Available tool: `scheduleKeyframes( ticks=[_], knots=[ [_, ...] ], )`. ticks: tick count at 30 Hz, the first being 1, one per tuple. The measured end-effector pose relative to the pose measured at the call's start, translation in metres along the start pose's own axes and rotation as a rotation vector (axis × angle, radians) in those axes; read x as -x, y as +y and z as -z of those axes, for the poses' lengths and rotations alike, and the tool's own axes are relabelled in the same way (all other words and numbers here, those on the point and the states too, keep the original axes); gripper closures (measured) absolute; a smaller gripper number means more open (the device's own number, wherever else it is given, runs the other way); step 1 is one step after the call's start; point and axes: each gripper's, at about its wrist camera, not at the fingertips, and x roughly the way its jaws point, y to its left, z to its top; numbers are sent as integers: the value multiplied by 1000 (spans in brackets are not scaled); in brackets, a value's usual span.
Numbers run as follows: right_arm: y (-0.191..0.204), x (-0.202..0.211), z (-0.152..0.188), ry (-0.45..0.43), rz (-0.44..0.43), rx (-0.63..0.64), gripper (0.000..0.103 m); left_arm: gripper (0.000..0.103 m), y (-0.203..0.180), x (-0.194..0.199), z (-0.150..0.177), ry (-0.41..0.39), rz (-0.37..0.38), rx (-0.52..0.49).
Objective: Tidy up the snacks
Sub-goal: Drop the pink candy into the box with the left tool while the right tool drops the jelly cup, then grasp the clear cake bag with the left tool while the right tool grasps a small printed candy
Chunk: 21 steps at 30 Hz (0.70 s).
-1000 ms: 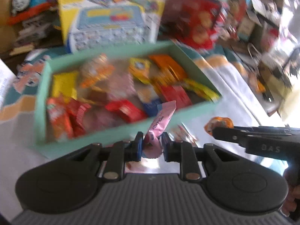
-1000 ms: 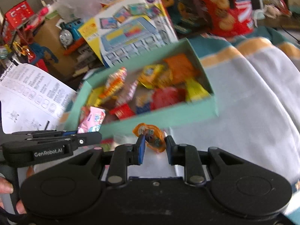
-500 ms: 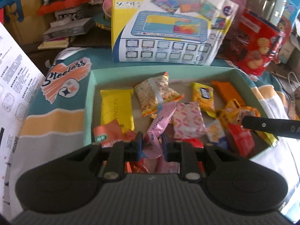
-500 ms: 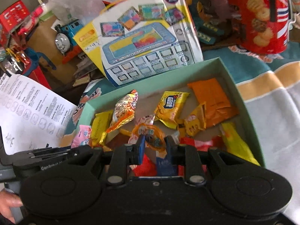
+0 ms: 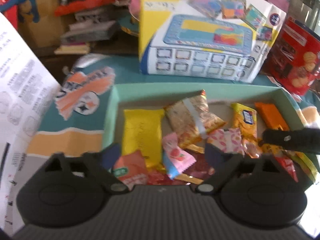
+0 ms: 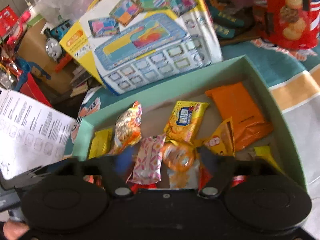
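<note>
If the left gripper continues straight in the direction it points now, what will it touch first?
Probably the pink snack packet, which lies loose between the opening fingers of the left gripper on the pile in the green box. Depth is unclear, so the red packets beneath it may be equally close.

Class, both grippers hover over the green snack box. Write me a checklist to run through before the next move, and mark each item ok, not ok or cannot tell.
1. Left gripper jaws opening, pads off the pink packet: ok.
2. Pink packet inside the green box: ok.
3. Right gripper jaws opening, pads off the orange snack: ok.
4. Orange snack inside the box: ok.
5. Snacks left outside the box: cannot tell.
6. Grippers apart from each other: ok.
</note>
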Motion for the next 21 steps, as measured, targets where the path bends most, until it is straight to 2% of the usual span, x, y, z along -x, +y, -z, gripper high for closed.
scheduleKeyframes(
  ticks=[2, 5, 8, 21],
  knots=[
    [-1, 4, 0, -9, 8, 0, 14, 2, 1, 4, 1, 5, -5, -1],
    [-5, 13, 3, -16, 16, -16, 4, 0, 3, 13, 8, 8, 0, 7],
    [-6, 26, 8, -33, 24, -18, 1, 0, 2, 25, 18, 9, 13, 6],
    [-13, 91, 42, -61, 21, -17, 0, 0, -13, 77, 68, 23, 71, -31]
  ],
)
